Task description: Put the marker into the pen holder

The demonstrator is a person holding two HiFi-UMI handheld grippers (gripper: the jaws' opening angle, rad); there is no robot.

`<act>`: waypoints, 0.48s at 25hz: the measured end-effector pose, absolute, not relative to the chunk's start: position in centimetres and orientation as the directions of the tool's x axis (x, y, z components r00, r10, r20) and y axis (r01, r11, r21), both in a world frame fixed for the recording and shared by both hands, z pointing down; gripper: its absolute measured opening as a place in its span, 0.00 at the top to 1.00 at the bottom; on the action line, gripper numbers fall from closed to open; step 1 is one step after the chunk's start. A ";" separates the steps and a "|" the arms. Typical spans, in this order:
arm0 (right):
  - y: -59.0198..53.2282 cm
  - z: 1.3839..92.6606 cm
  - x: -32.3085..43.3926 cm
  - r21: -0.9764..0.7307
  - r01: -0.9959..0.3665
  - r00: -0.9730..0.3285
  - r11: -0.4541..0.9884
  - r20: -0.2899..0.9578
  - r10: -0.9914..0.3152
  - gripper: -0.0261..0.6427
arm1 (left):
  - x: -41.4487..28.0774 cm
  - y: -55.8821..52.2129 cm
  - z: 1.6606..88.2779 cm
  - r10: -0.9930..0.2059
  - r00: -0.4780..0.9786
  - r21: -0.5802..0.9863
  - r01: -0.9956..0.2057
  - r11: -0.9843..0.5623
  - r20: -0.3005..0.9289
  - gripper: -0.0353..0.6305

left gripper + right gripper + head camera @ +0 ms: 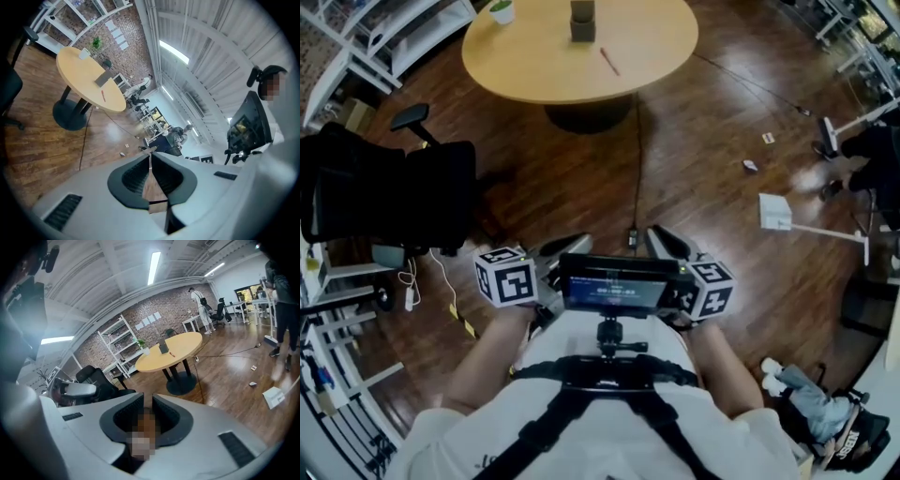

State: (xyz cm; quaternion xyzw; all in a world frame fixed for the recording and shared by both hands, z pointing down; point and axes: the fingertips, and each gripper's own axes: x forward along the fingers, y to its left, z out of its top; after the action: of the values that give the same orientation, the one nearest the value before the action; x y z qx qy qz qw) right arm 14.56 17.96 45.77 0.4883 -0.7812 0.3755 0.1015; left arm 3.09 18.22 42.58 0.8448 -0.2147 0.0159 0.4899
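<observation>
One pen holder [582, 21] stands on the round table [534, 61] — its inside I cannot see. One red marker [609, 62] lies near it, apart. The left gripper [567, 246] is closed on nothing — the right gripper [667, 242] stands slightly open, empty.

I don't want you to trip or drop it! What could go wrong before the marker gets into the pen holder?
The black cable trails over the floor between you and the table, so a foot could catch on it. The marker is thin and lies flat, so it might roll or slip when pinched. The pen holder stands free beyond it and could get knocked over.
</observation>
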 end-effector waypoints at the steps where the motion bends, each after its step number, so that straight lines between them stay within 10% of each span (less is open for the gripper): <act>1: 18.0 45.9 14.8 -0.491 -0.837 -0.506 0.241 0.525 -0.685 0.88 | 3.2 18.3 42.7 -0.351 0.904 0.820 -0.385 -0.424 0.243 0.94; 12: 17.7 46.4 17.3 -0.508 -0.827 -0.516 0.240 0.517 -0.683 0.88 | 5.4 18.0 42.3 -0.370 0.896 0.815 -0.398 -0.422 0.246 0.94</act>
State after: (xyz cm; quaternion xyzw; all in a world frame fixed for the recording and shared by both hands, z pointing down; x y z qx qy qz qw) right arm 17.34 17.71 46.44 0.4830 -0.7817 0.3832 0.0942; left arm 5.38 18.01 42.29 0.8431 -0.2277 0.0141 0.4870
